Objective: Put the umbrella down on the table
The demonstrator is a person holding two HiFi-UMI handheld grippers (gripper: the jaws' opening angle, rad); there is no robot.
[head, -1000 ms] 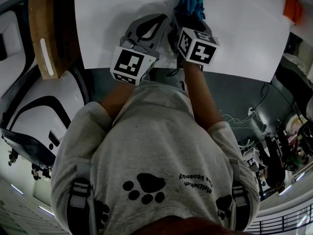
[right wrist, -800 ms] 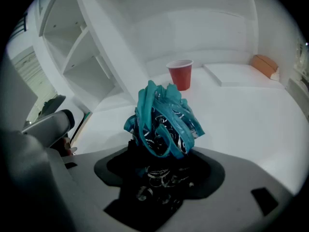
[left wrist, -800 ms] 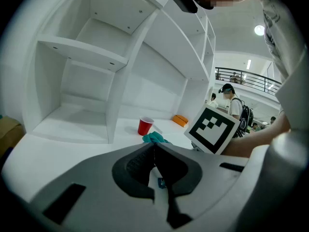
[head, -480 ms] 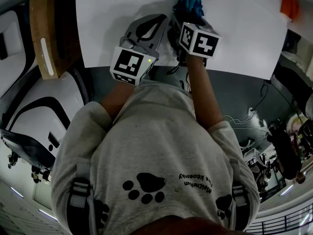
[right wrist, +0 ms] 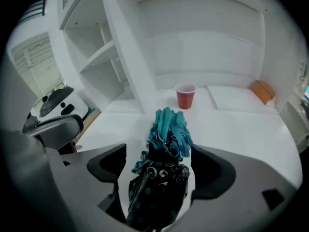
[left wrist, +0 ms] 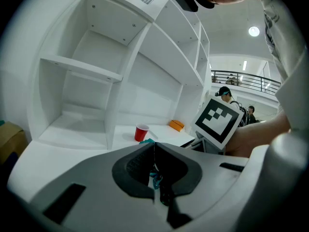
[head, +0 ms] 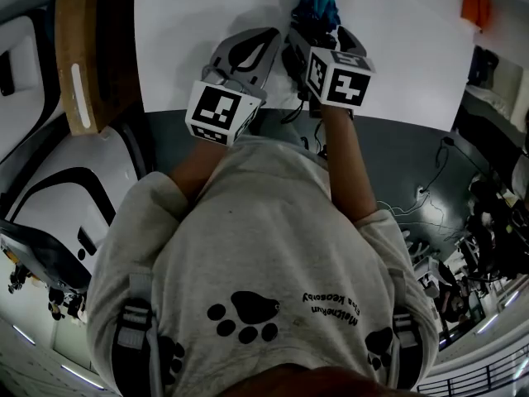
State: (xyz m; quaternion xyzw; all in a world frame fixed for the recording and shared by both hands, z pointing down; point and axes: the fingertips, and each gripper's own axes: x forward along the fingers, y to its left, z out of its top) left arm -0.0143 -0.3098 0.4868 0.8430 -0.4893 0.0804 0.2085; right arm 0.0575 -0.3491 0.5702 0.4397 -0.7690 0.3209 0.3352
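A folded teal and black umbrella (head: 318,2) lies on the white table (head: 198,23), near its front edge. In the right gripper view the umbrella (right wrist: 164,178) runs lengthwise between the jaws of my right gripper (right wrist: 161,166). Those jaws have just been opening and stand wide, with a gap at each pad. In the head view my right gripper (head: 321,33) hangs just above the umbrella. Beside it on the left, my left gripper (head: 277,38) points across the table. Its jaws (left wrist: 154,151) are closed, with a thin teal cord of the umbrella in the seam between the pads.
A red cup (right wrist: 186,95) and an orange object (right wrist: 263,91) stand further back on the table. White shelves (left wrist: 82,66) rise behind it. A wooden board (head: 78,56) and a white and black machine (head: 74,197) stand to the table's left.
My right gripper's jaws have spread apart and it has lifted slightly off the umbrella, which stays on the table. My left gripper has risen a little too.
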